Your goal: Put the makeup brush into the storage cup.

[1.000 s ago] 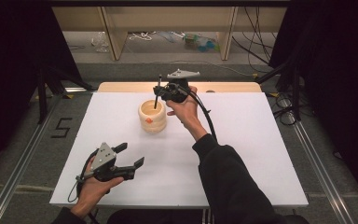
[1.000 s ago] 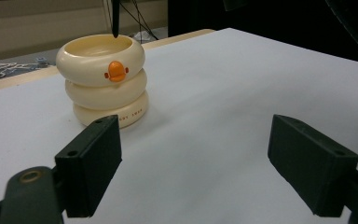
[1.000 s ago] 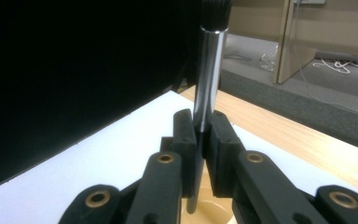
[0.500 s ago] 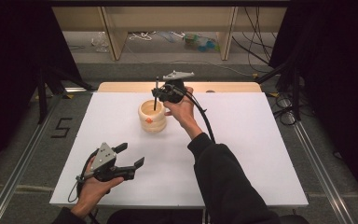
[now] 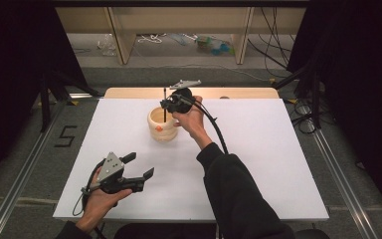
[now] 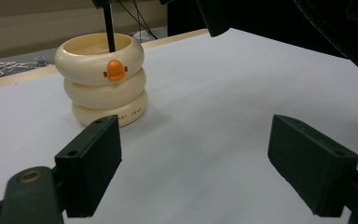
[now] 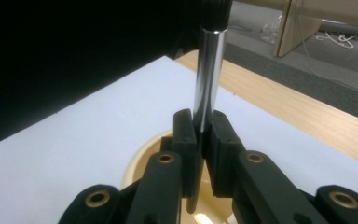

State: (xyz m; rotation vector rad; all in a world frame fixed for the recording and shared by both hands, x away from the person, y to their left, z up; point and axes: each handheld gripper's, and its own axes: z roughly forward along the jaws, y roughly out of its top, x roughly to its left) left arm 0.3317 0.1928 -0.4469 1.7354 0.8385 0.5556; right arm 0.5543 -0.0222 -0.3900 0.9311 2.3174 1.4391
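Brush (image 7: 208,70) pinched upright by right gripper (image 5: 171,103) fingers, its lower end inside cream ringed pot (image 6: 103,77); left gripper (image 5: 138,166) fingers spread

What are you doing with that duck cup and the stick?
A person holds a tool in each hand. The right tool is shut on a thin brush with a shiny handle, held upright with its lower end inside the cream duck cup. The left tool hovers open near the front of the white table, holding nothing.
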